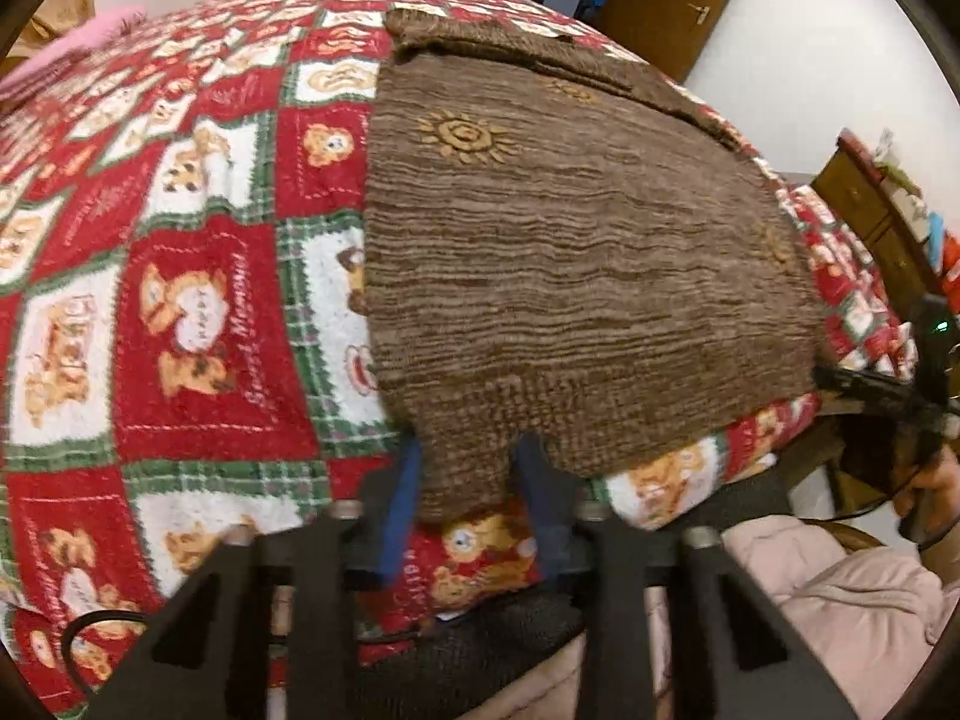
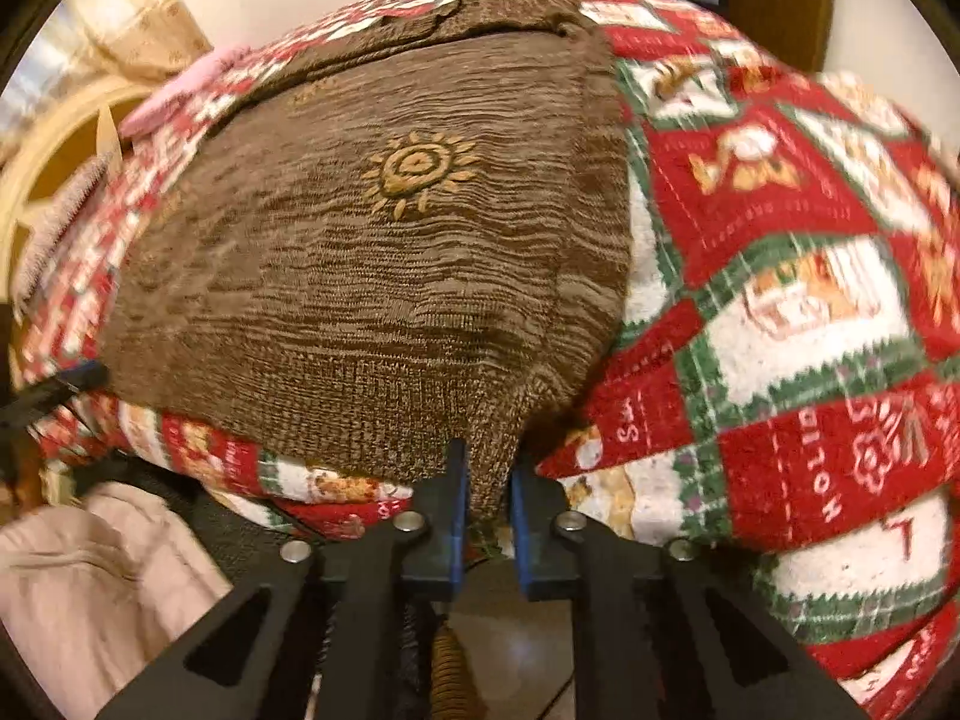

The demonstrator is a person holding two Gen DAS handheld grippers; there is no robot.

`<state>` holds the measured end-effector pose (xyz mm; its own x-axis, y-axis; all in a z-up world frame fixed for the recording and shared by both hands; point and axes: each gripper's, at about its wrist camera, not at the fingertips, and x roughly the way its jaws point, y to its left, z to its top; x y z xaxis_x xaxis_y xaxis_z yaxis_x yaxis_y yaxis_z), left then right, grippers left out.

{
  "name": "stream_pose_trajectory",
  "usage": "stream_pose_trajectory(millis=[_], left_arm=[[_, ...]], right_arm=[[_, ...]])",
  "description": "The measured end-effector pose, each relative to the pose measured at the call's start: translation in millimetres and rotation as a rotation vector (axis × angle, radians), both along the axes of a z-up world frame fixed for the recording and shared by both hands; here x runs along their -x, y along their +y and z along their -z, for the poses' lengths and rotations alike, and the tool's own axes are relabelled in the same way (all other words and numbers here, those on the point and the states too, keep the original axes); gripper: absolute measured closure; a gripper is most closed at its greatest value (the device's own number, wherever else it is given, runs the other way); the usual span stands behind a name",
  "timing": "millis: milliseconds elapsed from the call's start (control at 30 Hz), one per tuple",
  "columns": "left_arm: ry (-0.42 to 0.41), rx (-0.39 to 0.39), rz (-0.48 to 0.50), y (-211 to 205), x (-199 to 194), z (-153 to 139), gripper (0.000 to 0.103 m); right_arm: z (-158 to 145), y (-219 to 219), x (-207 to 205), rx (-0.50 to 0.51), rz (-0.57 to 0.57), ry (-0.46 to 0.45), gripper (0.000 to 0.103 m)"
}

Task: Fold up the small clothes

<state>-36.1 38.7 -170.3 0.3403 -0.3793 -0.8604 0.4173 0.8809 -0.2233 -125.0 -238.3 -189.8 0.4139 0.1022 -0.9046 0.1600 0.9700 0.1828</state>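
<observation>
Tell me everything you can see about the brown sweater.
The sweater is a brown, marled knit with tan sun motifs and a ribbed hem. It lies mostly flat on the red, white and green teddy-bear blanket, with a fold of itself across the far end. Its near hem hangs over the blanket's edge, where the left gripper and right gripper each pinch a corner.
</observation>
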Motion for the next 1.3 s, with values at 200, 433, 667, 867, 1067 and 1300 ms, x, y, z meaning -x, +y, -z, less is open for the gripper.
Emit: stream_pose_trajectory(millis=[200,433,667,867,1067,1300], left_arm=[[0.029,0.132,0.002,6,-11,-23,0.096],[-0.086,0.136,0.023,-19,-66,-68,0.096],[-0.154,0.135,0.008,-15,-102,-98,0.09],[-0.219,0.106,0.046,10,-84,-85,0.031],[-0.204,0.086,0.252,4,-51,-65,0.024],[-0.392,-0.218,0.537,-25,-4,-34,0.017]], right_arm=[[-48,-1,4,-0.123,-0.042,-0.104,0.096],[-99,-16,-58,-0.26,-0.029,-0.26,0.096],[-95,-41,-151,-0.239,0.11,-0.303,0.096],[-47,-66,-200,-0.227,0.21,-0.226,0.096],[-37,-61,-203,-0.193,0.204,-0.224,0.096],[-31,-62,-204,-0.218,0.209,-0.207,0.096]])
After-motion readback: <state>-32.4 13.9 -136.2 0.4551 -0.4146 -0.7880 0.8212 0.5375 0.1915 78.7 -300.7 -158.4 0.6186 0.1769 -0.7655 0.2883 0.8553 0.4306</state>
